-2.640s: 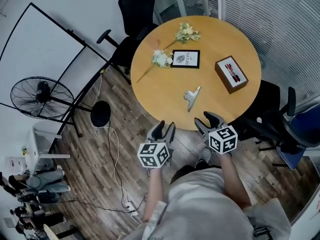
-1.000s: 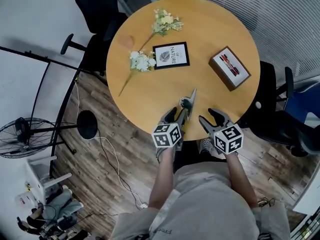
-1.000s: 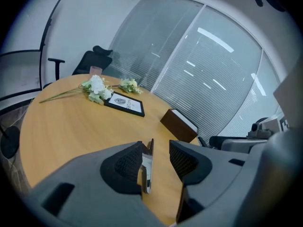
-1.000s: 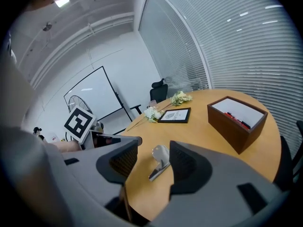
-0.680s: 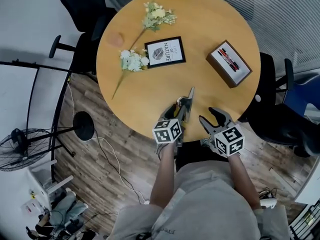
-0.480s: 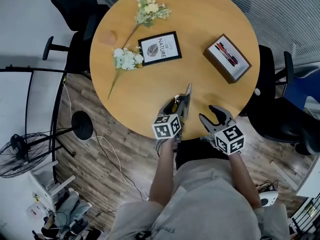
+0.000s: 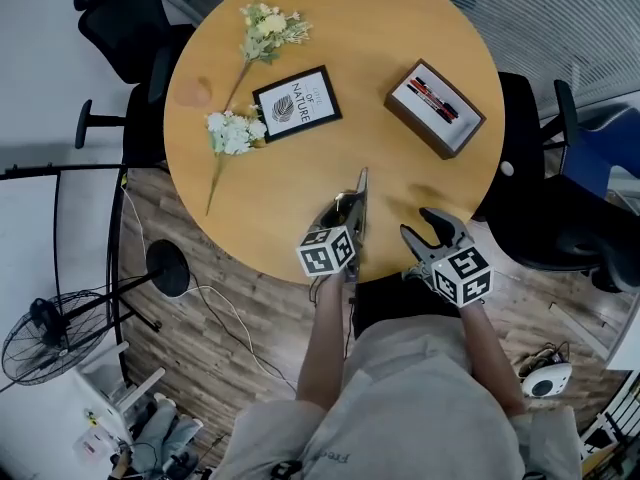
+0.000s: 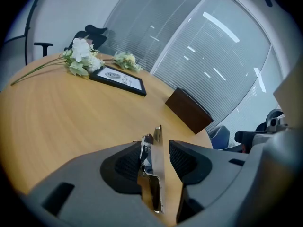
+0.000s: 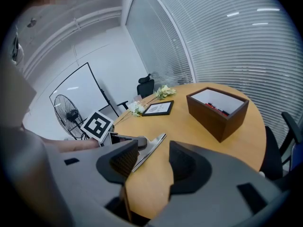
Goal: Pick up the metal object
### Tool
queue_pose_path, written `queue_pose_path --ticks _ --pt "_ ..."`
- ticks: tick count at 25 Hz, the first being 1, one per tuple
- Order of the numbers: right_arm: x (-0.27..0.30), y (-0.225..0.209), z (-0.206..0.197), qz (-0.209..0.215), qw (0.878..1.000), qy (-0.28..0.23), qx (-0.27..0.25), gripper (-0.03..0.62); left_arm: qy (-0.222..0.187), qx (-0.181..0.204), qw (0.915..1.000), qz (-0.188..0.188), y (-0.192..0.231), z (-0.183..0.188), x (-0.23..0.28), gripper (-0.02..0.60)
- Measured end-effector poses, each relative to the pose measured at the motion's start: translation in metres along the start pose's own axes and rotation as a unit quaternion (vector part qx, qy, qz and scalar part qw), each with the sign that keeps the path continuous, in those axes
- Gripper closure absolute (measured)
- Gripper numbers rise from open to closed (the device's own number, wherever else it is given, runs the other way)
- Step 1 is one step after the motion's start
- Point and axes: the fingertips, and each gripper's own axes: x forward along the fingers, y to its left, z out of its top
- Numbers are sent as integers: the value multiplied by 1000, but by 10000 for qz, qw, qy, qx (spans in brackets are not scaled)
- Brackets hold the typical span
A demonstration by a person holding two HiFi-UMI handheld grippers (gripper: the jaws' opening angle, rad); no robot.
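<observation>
The metal object is a shiny bulldog clip (image 7: 361,184) lying on its side near the front edge of the round wooden table (image 7: 270,208). My left gripper (image 7: 349,208) straddles it. In the left gripper view the clip (image 8: 156,174) stands between the jaws: the left pad touches its handle and a narrow gap shows at the right pad. My right gripper (image 7: 431,230) hovers open and empty over the table's front edge, to the right of the clip. The right gripper view shows the clip (image 9: 152,151) beyond its open jaws.
A brown box (image 7: 435,108) with pens sits at the right of the table. A framed print (image 7: 296,103) and two flower sprigs (image 7: 232,134) lie at the far left. Black chairs (image 7: 535,198) stand close round the table, and a blue chair (image 7: 605,158) stands at the right.
From below the table edge, my left gripper has reached forward until its jaws stand on either side of the clip. The right gripper has stayed open at the edge. The head view has shifted.
</observation>
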Motion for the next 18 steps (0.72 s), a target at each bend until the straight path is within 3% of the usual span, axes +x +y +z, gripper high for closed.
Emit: queue_pose_path --ticks 4,9,11,18 --pt "-5 -3 -5 -17 10000 55 32 391 -12 -29 10000 16 -3 -1 0 411" --pt "-8 -3 -11 -26 9999 101 30 391 -42 8 9999 113 -2 -1 -1 465" --pt "-8 -2 -13 -17 9999 119 24 391 -67 -28 9998 159 -1 -3 -3 522" --pt "-19 -6 -13 -83 9999 87 44 395 -213 -154 9997 23 -12 -3 -12 560"
